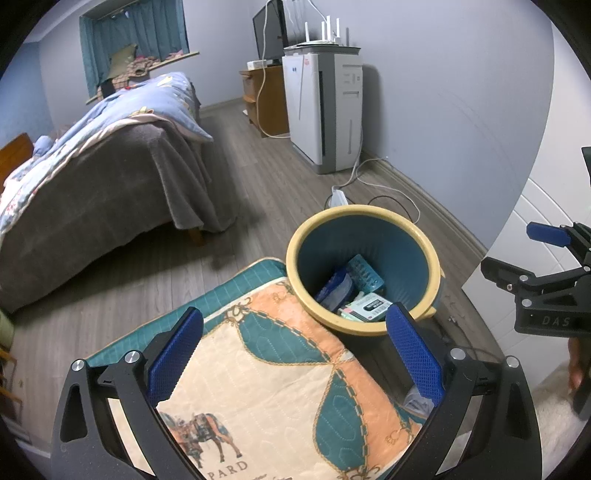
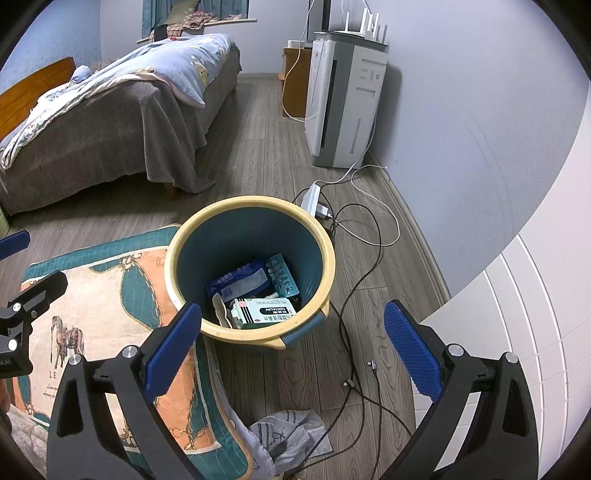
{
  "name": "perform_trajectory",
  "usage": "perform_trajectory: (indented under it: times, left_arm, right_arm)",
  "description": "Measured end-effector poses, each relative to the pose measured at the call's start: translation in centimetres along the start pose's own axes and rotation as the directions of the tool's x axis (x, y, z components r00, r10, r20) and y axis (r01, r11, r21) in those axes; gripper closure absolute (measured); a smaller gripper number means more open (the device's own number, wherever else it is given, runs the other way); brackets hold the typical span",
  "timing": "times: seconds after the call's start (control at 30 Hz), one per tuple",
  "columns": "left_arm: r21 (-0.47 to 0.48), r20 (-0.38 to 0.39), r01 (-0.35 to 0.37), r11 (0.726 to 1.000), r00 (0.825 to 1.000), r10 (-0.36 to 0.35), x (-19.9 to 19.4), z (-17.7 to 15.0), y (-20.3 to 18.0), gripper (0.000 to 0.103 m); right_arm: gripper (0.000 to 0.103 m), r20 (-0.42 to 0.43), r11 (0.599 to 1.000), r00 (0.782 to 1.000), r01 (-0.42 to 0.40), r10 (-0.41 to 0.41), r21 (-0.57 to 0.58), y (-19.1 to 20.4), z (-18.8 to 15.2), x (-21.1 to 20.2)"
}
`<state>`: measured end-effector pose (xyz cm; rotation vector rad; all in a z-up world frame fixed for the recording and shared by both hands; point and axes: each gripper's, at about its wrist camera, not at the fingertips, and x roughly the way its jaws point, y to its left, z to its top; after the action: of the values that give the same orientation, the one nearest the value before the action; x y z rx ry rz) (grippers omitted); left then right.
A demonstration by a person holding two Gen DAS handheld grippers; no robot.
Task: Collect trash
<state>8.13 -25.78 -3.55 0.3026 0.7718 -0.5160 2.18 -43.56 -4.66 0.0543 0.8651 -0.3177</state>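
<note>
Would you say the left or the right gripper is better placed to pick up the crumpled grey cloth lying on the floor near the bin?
Probably the right gripper: open and empty, with the grey cloth just below its fingers. The left gripper, also open, hovers over the patterned mat.

The bin (image 2: 249,236) is blue inside with a yellow rim. In it lie a white box (image 2: 266,313) with black stripes, a dark blue packet (image 2: 240,282) and a light blue pill sheet (image 2: 282,277). The mat (image 1: 266,384) is cream, orange and green, with a brown horse near its bottom edge. The floor (image 2: 258,155) is grey wood. The bed (image 1: 92,177) has a grey cover and a light blue quilt. The curtains (image 1: 136,33) are teal. Both grippers have blue pads (image 1: 177,354) on black arms. The wall (image 1: 443,92) is pale grey.
</note>
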Motion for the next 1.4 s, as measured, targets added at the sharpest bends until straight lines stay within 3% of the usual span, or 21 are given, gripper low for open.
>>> perform_trajectory:
  times: [1.4]
  left_arm:
    - [-0.003, -0.010, 0.020, 1.000, 1.000, -0.020, 0.02, -0.87, 0.27, 0.005]
  right_arm:
    - [0.006, -0.007, 1.000, 1.000, -0.001, 0.001, 0.001, -0.26, -0.28, 0.27]
